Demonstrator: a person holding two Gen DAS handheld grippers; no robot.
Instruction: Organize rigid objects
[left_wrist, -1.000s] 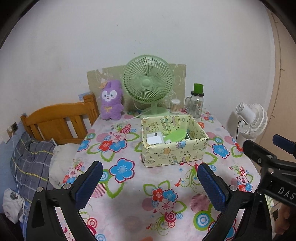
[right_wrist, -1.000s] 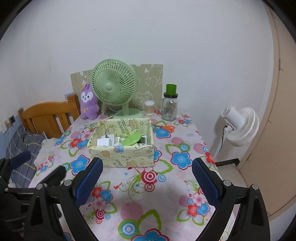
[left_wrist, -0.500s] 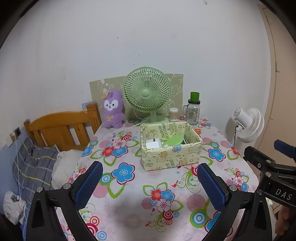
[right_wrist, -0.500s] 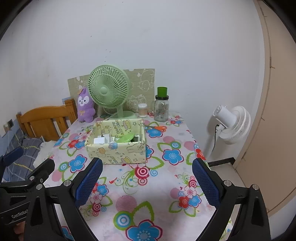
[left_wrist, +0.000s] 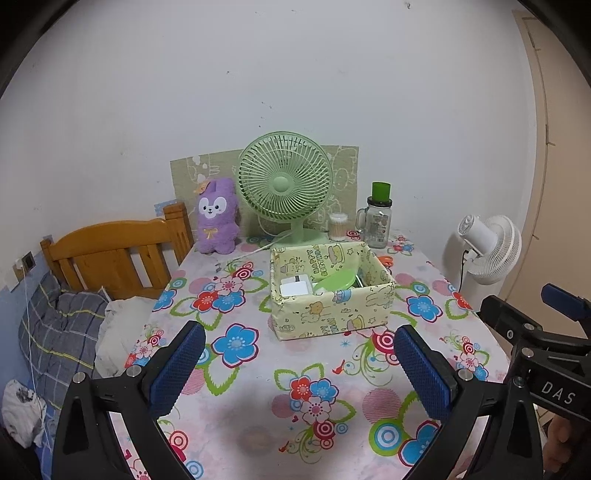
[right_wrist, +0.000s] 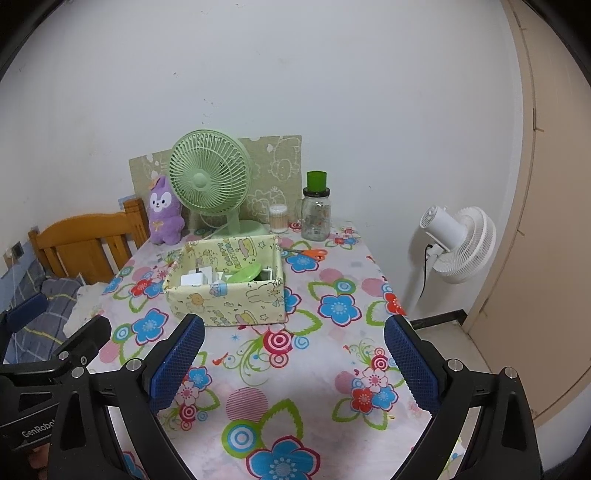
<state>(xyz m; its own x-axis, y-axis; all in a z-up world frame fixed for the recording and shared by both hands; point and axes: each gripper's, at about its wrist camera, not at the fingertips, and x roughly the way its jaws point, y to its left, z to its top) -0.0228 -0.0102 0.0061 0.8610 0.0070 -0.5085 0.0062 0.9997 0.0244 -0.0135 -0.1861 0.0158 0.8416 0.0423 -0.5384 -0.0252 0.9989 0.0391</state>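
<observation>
Yellow cartoon-print box sits mid-table, closer to the far edge, packed with a white charger, a tilted green lid and other small bits.

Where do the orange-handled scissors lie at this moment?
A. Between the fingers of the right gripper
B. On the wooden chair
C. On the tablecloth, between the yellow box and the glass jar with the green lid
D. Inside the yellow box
C: the right wrist view shows the scissors flat on the tablecloth, behind the yellow box and before the glass jar, while the right gripper is open and empty.
</observation>
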